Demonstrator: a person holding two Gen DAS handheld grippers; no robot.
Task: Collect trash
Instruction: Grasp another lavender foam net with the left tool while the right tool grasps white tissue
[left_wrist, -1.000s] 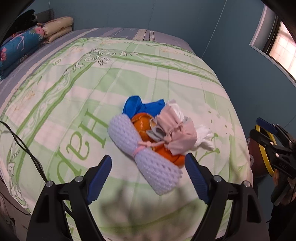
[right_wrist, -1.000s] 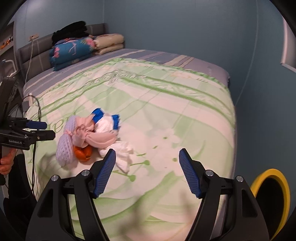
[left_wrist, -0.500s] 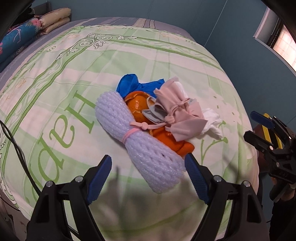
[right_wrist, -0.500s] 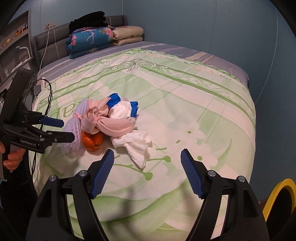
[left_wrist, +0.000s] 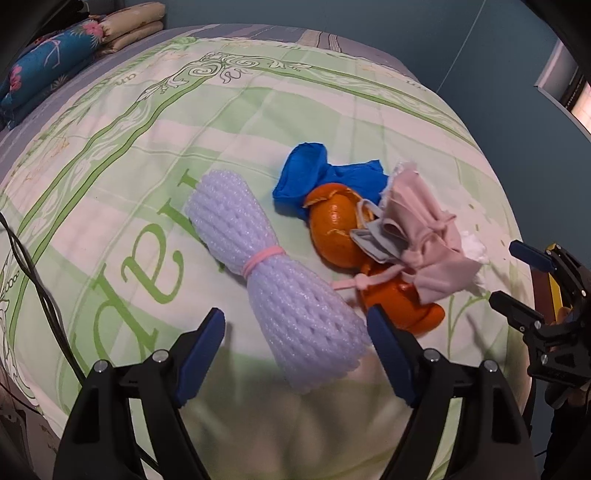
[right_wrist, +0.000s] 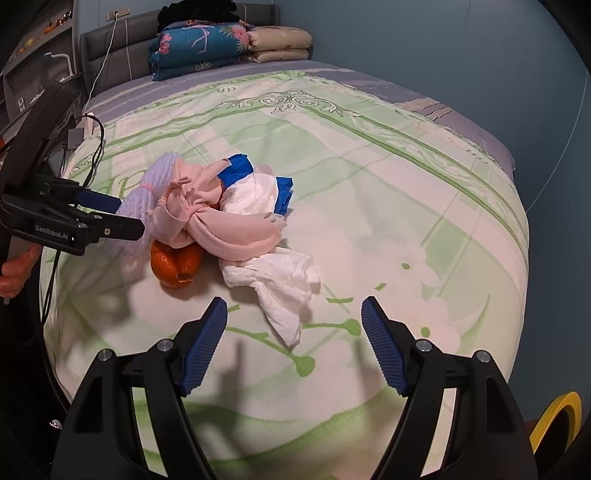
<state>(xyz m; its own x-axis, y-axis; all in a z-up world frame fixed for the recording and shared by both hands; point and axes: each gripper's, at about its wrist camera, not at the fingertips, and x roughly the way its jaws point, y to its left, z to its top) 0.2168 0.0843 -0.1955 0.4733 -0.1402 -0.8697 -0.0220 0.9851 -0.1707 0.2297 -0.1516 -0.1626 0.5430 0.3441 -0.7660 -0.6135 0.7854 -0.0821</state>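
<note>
A small heap of trash lies on the green-patterned bedspread (left_wrist: 147, 147). It holds a white foam net roll (left_wrist: 273, 273) tied with a pink band, orange peel (left_wrist: 336, 225), a blue glove (left_wrist: 314, 173), a knotted pink cloth (left_wrist: 424, 236) and a white tissue (right_wrist: 280, 284). My left gripper (left_wrist: 294, 314) hangs over the near end of the foam net. Its jaws are closing, with the net between them and the pads not pressing on it. My right gripper (right_wrist: 294, 302) stands open just short of the tissue's tip, with nothing between its fingers.
Folded blankets and pillows (right_wrist: 207, 44) are stacked at the headboard. A black cable (left_wrist: 40, 288) trails over the bed's left edge. A yellow-rimmed bin (right_wrist: 557, 417) stands on the floor past the bed's right corner. A hand (right_wrist: 14, 273) holds the left gripper (right_wrist: 129, 216).
Both grippers have come down and closer to the heap, which now looks larger in both views. The foam net's end now lies between the left fingers. The trash has not moved.
</note>
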